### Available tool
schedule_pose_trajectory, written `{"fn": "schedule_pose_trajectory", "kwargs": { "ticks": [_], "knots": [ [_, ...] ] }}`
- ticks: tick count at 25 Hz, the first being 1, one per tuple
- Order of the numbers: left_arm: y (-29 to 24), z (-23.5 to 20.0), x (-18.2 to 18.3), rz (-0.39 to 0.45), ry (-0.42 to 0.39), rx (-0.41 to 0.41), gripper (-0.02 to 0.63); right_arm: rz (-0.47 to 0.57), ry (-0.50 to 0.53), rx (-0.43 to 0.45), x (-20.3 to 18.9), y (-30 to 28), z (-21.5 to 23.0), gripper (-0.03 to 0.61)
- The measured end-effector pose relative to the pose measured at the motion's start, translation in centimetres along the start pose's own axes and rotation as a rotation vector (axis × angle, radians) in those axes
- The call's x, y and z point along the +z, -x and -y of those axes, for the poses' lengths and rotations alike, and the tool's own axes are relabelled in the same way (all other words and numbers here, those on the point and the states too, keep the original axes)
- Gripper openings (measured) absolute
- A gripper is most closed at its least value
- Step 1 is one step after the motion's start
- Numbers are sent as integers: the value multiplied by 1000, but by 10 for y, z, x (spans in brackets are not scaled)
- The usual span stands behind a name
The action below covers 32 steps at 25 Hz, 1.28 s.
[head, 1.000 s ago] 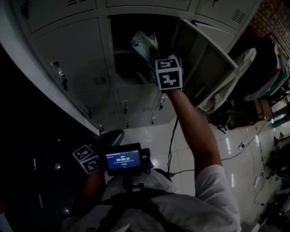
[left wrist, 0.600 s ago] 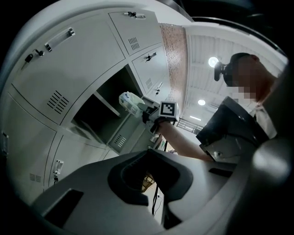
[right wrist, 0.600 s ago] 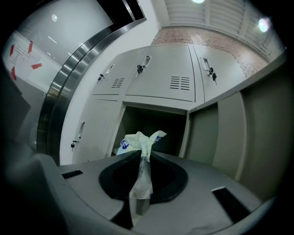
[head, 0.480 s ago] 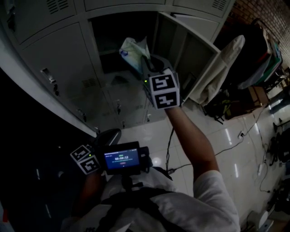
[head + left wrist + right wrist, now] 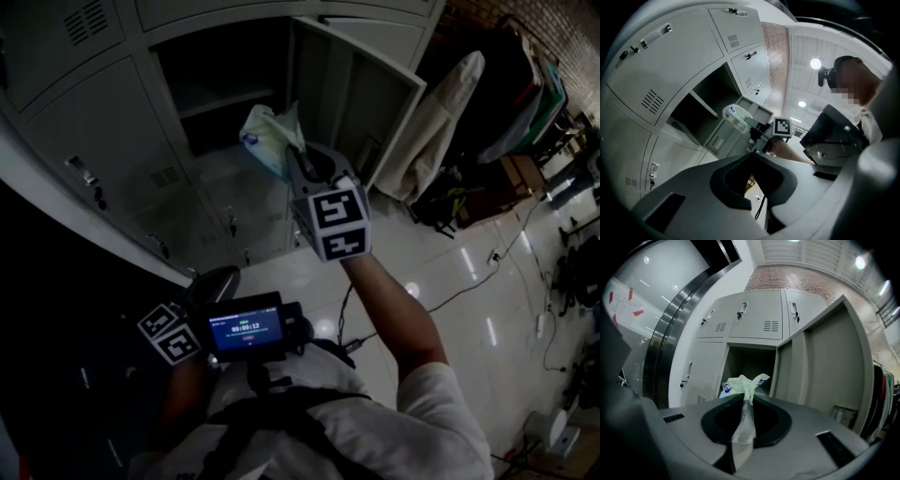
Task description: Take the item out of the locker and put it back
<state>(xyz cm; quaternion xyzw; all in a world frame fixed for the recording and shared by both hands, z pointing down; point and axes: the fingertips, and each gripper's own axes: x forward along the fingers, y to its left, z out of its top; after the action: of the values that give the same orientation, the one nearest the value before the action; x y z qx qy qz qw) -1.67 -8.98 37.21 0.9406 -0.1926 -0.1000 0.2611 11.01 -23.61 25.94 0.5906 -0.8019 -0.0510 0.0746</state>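
A pale plastic bag (image 5: pixel 267 136) with blue print hangs from my right gripper (image 5: pixel 298 157), which is shut on the bag's twisted neck. In the right gripper view the neck (image 5: pixel 746 413) runs between the jaws and the bag's bulk (image 5: pixel 740 383) sits just past the tips, in front of the open locker compartment (image 5: pixel 750 363). The bag is outside the compartment (image 5: pixel 220 80), whose door (image 5: pixel 361 94) stands swung open to the right. My left gripper (image 5: pixel 211 286) stays low by the person's chest, its tips (image 5: pixel 749 152) together with nothing between them. The left gripper view also shows the bag (image 5: pixel 733 115).
Shut grey locker doors (image 5: pixel 89 131) surround the open compartment. A white garment (image 5: pixel 436 122) hangs right of the door, with bags and clutter (image 5: pixel 525 103) beyond. Cables (image 5: pixel 469 291) trail over the glossy tiled floor. A small screen (image 5: pixel 248 330) sits at the person's chest.
The right gripper has drawn the bag back out of the compartment, toward the person and lower. The left gripper has barely shifted.
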Motion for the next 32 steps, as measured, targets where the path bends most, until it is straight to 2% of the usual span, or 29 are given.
{"fn": "schedule_pose_trajectory", "kwargs": {
  "ticks": [18, 25, 32],
  "knots": [
    [-16, 9, -1, -14, -13, -51, -8, -70, -104, -50, -52, 60, 6, 34],
    [-13, 12, -3, -6, -2, -38, -8, -125, -142, -38, -79, 80, 2, 34],
    [-12, 14, -6, -6, 1, -39, -8, -126, -183, -27, -92, 95, -10, 34]
  ]
}}
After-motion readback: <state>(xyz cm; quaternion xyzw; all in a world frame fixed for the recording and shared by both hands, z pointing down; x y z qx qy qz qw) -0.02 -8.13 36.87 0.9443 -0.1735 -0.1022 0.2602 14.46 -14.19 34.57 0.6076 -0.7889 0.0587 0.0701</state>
